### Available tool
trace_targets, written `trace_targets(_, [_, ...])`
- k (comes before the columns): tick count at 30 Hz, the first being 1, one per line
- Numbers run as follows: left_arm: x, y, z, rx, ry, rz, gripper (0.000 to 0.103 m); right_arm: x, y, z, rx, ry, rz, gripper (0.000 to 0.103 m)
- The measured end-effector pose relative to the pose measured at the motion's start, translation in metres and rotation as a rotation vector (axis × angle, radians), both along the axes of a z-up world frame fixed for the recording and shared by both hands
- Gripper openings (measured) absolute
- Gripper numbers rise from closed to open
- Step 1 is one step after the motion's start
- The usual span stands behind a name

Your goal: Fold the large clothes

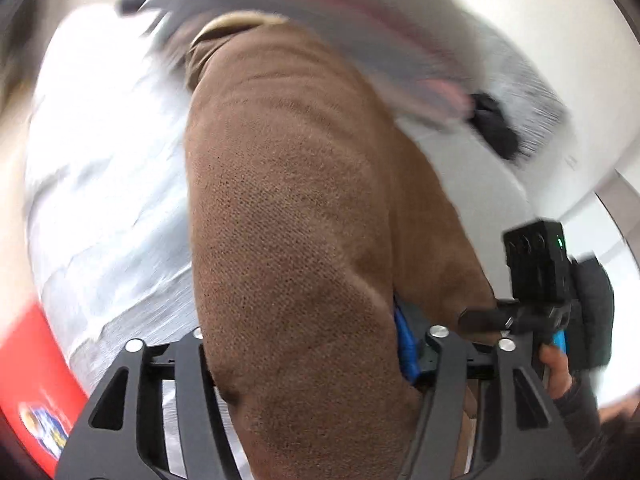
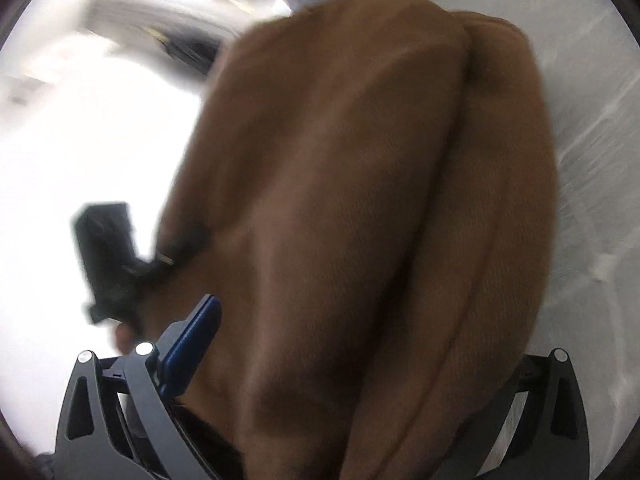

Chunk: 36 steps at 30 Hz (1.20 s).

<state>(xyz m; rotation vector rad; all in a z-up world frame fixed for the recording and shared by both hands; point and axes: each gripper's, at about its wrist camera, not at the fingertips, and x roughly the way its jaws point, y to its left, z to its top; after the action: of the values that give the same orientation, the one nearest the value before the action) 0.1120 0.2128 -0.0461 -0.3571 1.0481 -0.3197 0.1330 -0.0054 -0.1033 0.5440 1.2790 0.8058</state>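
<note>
A brown knit garment hangs in a thick bundle from my left gripper, which is shut on it. The cloth fills the gap and lies against the blue pad. In the right wrist view the same brown garment falls in two long folds through my right gripper. Those jaws stand wide, and the cloth reaches from the blue pad to the far finger, whose pad is hidden. Each view shows the other gripper at the garment's edge, the right gripper held in a hand and the left gripper.
A white sheet lies under the garment and shows again as a white sheet in the right wrist view. A blurred grey and pink striped cloth lies beyond, with a black object on it. A red package sits at the lower left.
</note>
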Motion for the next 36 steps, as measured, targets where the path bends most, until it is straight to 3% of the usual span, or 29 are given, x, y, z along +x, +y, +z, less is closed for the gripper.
trace_targets(1, [0.005,0.018,-0.03,-0.06,0.074,0.039,0.074,0.004,0.01,-0.018,-0.073,0.023,0.004,0.098])
trace_targets(2, [0.004,0.037,-0.052,-0.163,0.11,0.061,0.077,0.003,0.01,-0.018,-0.066,-0.007,-0.007,0.098])
trace_targets(4, [-0.003,0.047,-0.05,-0.219,0.093,0.053,0.079,0.0,-0.001,-0.015,-0.021,-0.016,-0.018,0.098])
trace_targets(8, [-0.025,0.046,-0.017,-0.106,0.001,0.077,0.082,-0.011,-0.044,-0.007,-0.03,-0.008,-0.135,0.098])
trace_targets(11, [-0.028,0.032,-0.004,-0.053,-0.034,0.105,0.083,-0.004,-0.051,0.022,-0.098,-0.128,-0.248,0.098])
trace_targets(14, [-0.029,0.028,-0.001,0.007,-0.044,0.129,0.084,0.015,-0.029,0.061,-0.052,-0.249,-0.272,0.098])
trace_targets(17, [-0.027,0.006,0.007,0.104,-0.059,0.12,0.085,0.04,0.027,0.085,0.042,-0.321,-0.179,0.098])
trace_targets(19, [-0.028,-0.003,0.007,0.156,-0.069,0.111,0.085,0.058,0.059,0.066,0.066,-0.265,-0.152,0.098])
trace_targets(20, [-0.028,-0.003,0.006,0.167,-0.075,0.11,0.085,0.07,0.069,0.037,-0.012,-0.202,-0.171,0.096])
trace_targets(22, [-0.032,-0.005,0.012,0.158,-0.107,0.091,0.085,0.066,0.052,0.004,-0.036,-0.227,-0.161,0.095])
trace_targets(23, [-0.038,-0.005,0.014,0.181,-0.128,0.084,0.085,0.062,0.051,0.001,-0.044,-0.259,-0.175,0.092])
trace_targets(25, [-0.049,-0.011,0.018,0.24,-0.168,0.068,0.085,0.055,0.047,0.005,-0.05,-0.295,-0.202,0.092])
trace_targets(31, [-0.071,-0.041,0.041,0.341,-0.264,0.031,0.086,0.029,0.05,0.019,-0.058,-0.294,-0.218,0.092])
trace_targets(36, [-0.104,-0.051,0.063,0.411,-0.379,0.068,0.086,0.016,0.041,0.046,-0.175,-0.287,-0.234,0.093])
